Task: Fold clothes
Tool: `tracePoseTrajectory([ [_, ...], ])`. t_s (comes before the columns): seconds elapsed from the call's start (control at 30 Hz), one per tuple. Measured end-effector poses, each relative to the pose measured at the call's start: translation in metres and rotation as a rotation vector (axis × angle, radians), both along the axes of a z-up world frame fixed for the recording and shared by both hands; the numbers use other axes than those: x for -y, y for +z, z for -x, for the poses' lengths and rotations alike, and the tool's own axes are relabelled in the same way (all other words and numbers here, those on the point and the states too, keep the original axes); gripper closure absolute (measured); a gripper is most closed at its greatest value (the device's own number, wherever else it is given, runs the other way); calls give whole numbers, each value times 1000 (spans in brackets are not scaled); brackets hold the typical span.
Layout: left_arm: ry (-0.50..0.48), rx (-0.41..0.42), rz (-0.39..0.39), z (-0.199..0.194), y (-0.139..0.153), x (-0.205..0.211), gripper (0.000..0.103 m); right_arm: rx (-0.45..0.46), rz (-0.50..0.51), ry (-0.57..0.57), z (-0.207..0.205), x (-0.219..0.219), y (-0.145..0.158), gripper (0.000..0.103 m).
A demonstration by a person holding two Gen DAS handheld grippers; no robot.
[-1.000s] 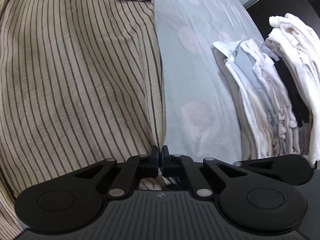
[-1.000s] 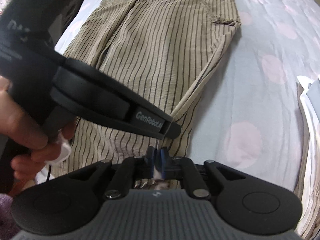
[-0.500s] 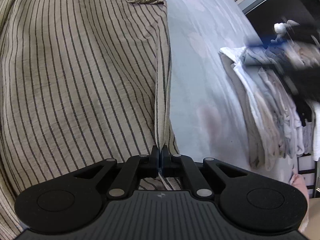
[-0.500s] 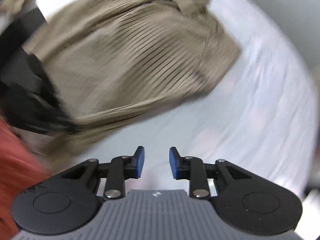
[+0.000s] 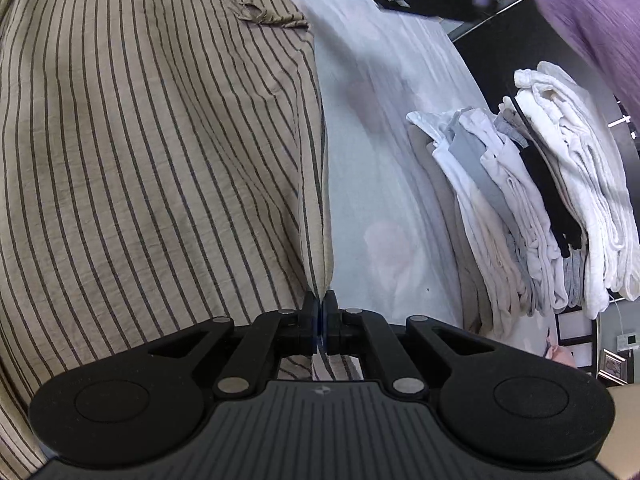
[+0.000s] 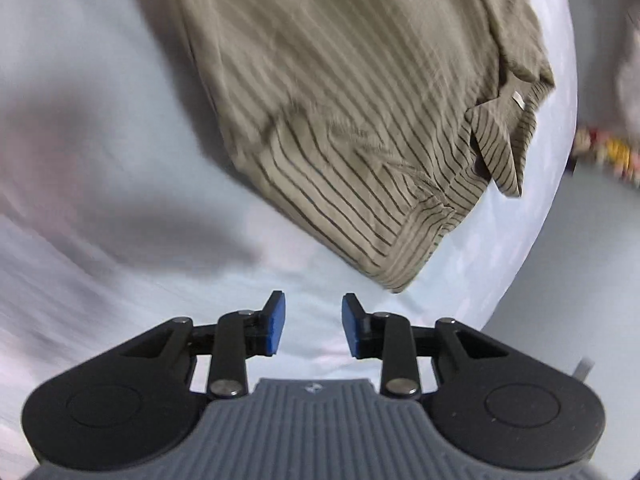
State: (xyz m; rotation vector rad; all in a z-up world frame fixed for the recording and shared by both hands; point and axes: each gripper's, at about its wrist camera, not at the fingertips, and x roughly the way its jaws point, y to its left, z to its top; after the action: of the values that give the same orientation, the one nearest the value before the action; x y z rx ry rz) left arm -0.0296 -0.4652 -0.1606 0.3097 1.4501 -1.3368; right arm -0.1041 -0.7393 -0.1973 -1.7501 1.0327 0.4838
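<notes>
Left gripper is pinching the shirt edge, right gripper hanging open beside the shirt — a one-sided pull risks skewing the fold.

Pale blue spotted bedsheet

You are in a home, most likely a bedroom. Your work surface is a bed covered in a pale blue sheet with faint pink spots. A stack of folded laundry sits on its far side, and small framed pictures stand low beyond the bed's edge.
</notes>
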Motion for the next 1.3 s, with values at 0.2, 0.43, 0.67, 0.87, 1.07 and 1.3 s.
tracePoseTrajectory([
  [0.2,-12,-22,20,-7,-4,-3,103,10,55,188,-32,31,-31,49],
  [0.43,-29,-87,45,-12,-9,-3,103,61,110,261,-76,51,-65,50],
  [0.67,-38,-122,51,-15,-13,-4,103,84,104,256,-101,50,-63,87],
  [0.87,-31,-133,74,-18,-5,-12,103,70,115,214,-124,31,-47,95],
  [1.07,-24,-155,129,-25,9,-34,103,27,147,215,-155,4,-14,96],
  [1.3,19,-206,220,-48,23,-76,103,2,203,253,-186,-30,10,97],
])
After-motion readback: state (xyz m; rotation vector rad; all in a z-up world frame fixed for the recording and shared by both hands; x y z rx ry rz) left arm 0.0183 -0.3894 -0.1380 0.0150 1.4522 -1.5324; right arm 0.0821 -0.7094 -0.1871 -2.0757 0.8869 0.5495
